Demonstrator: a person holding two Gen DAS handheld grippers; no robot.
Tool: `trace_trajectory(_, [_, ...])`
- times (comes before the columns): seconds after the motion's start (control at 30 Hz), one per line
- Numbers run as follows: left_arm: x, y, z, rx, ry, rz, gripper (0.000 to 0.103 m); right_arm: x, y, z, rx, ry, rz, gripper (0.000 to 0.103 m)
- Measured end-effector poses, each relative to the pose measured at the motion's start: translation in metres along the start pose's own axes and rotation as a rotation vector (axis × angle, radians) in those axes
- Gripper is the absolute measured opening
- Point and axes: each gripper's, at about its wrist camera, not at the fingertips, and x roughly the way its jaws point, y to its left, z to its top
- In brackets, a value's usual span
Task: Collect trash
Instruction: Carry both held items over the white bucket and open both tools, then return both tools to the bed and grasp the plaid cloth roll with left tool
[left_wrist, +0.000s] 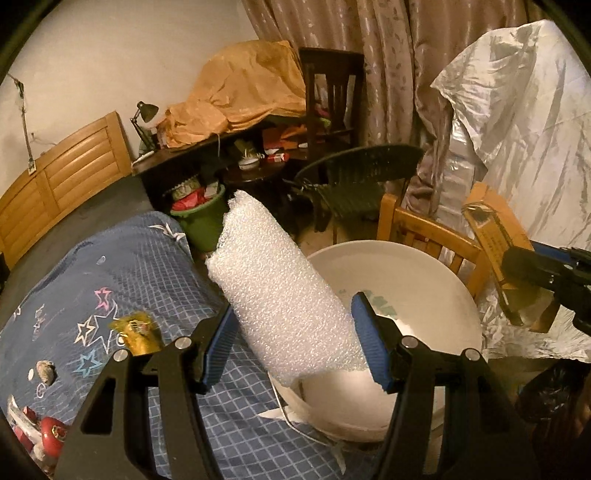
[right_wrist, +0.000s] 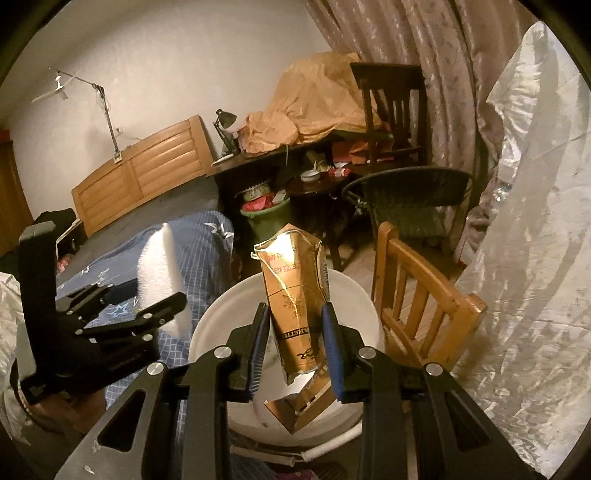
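Both grippers grip trash over the white bucket (left_wrist: 424, 295) beside the bed. Left gripper (left_wrist: 295, 347) is clamped on a white foam sheet roll (left_wrist: 280, 291), pads pressing its lower end, roll tilted up-left. Right gripper (right_wrist: 295, 350) pinches a crumpled gold carton (right_wrist: 295, 295) (torn bottom hanging) above the bucket mouth. Gold wrapper (left_wrist: 138, 332) lies on the blue star blanket (left_wrist: 110, 266); wooden chair (right_wrist: 417, 299) stands just beside the bucket.

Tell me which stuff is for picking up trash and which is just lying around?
For the job: white foam piece in left gripper; gold carton in right gripper; white bucket.

Just lying about: wooden chair; desk lamp; green bin.
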Motion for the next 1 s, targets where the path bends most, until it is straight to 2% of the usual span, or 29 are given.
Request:
trace_trajectory(0.73, [0.037,-0.014,0.001,0.020,0.057,-0.027,0.060,0.056,0.001,-0.002,0.011,0.065,0.024,0.032])
trace_trajectory(0.8, [0.040,-0.017,0.001,0.030,0.060,-0.037,0.062,0.062,0.001,-0.002,0.002,0.067,0.015,0.034])
trace_trajectory(0.83, [0.042,-0.018,0.001,0.036,0.063,-0.035,0.071,0.063,0.000,-0.002,0.004,0.063,0.003,0.043])
trace_trajectory(0.87, [0.043,-0.019,0.000,0.040,0.067,-0.031,0.076,0.063,-0.001,-0.001,0.006,0.057,0.000,0.048])
trace_trajectory(1.0, [0.045,-0.018,-0.002,0.035,0.070,-0.030,0.079,0.065,-0.005,-0.002,0.017,0.052,-0.005,0.049])
